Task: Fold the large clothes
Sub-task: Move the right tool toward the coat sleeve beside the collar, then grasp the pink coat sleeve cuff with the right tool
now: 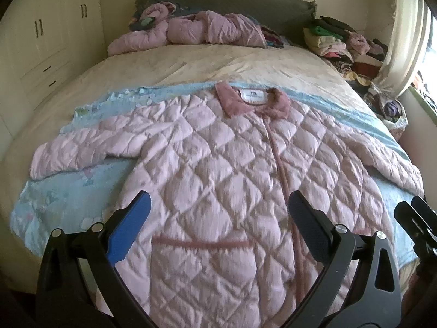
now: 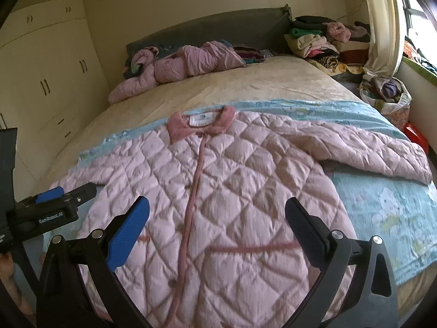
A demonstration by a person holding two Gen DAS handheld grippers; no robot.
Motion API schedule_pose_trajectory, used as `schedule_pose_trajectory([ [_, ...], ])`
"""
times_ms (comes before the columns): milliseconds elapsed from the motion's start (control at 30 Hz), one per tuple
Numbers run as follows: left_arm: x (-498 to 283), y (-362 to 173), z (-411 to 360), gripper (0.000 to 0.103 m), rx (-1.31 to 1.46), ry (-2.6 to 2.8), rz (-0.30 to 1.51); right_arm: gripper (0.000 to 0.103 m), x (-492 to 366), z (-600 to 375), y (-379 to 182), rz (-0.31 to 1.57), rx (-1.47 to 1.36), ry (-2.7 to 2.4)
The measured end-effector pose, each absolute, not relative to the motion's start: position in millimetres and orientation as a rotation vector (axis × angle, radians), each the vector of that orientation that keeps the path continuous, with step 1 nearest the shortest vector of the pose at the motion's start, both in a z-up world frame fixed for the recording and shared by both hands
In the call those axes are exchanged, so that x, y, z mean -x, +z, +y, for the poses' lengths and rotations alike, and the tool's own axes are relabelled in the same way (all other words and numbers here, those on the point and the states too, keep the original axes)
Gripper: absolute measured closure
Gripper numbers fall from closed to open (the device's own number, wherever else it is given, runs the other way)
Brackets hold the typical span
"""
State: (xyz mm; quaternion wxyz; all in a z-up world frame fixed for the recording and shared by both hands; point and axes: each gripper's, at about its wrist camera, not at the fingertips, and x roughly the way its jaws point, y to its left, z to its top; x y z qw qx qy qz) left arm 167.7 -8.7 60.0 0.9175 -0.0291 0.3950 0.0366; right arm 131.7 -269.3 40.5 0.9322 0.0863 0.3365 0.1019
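A pink quilted coat (image 1: 207, 164) lies flat and face up on a light blue blanket (image 1: 65, 191) on the bed, collar at the far end, both sleeves spread out to the sides. It also shows in the right wrist view (image 2: 240, 180). My left gripper (image 1: 218, 205) is open and empty above the coat's lower left part. My right gripper (image 2: 217, 210) is open and empty above the coat's lower middle. The right gripper shows at the right edge of the left view (image 1: 418, 218); the left gripper shows at the left of the right view (image 2: 54, 205).
A crumpled pink garment (image 1: 191, 31) lies by the grey headboard (image 1: 226, 2). Piles of clothes (image 1: 338, 41) sit at the bed's far right, a bag of clothes (image 2: 387, 90) by the window. Wardrobe doors (image 1: 46, 41) stand on the left.
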Motion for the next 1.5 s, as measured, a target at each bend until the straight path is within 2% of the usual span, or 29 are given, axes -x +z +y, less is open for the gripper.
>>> schedule_pose_trajectory([
  [467, -250, 83, 0, 0.009, 0.093, 0.093, 0.785, 0.004, -216, -298, 77, 0.642, -0.258, 0.15],
  [800, -307, 88, 2, 0.009, 0.152, 0.113, 0.78, 0.004, -273, -366, 80, 0.645, -0.377, -0.008],
  [1033, -330, 60, -18, 0.009, 0.156, 0.055, 0.795, 0.004, -299, -429, 52, 0.675, -0.474, -0.169],
  [1500, -355, -11, -57, 0.009, 0.08, -0.02, 0.906, 0.004, -301, -561, -48, 0.771, -0.697, -0.527],
])
